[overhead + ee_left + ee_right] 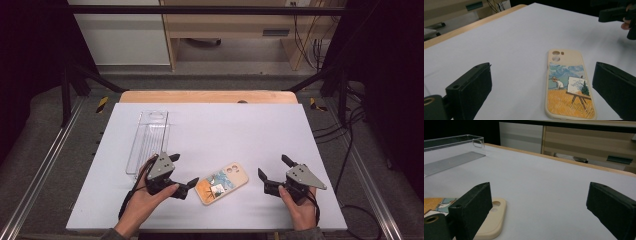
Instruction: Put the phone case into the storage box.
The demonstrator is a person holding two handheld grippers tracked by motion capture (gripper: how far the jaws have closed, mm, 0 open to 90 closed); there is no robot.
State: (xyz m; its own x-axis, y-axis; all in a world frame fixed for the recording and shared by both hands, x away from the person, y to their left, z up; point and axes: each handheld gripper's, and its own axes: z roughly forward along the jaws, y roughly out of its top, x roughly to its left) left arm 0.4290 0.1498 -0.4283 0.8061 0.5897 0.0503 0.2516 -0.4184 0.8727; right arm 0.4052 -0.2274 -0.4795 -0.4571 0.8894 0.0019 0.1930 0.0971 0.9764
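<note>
A cream phone case [222, 183] with a painted picture of a field and an easel lies flat near the table's front edge, camera holes toward the far right. My left gripper [183, 170] stands open just left of it, held in a hand. In the left gripper view the phone case [569, 85] lies between the wide-apart jaws, nearer the right one, and my left gripper [544, 92] holds nothing. My right gripper [274, 167] is open to the right of the case, a short gap away. In the right gripper view the phone case [491, 220] shows its cream end beside the left jaw of my right gripper [541, 210].
A clear plastic tray [148, 141] lies lengthwise at the left of the white table [210, 130], just behind the left hand; the clear tray [451, 155] is far off in the right gripper view. Metal rails flank the table. Cabinets and cables stand behind.
</note>
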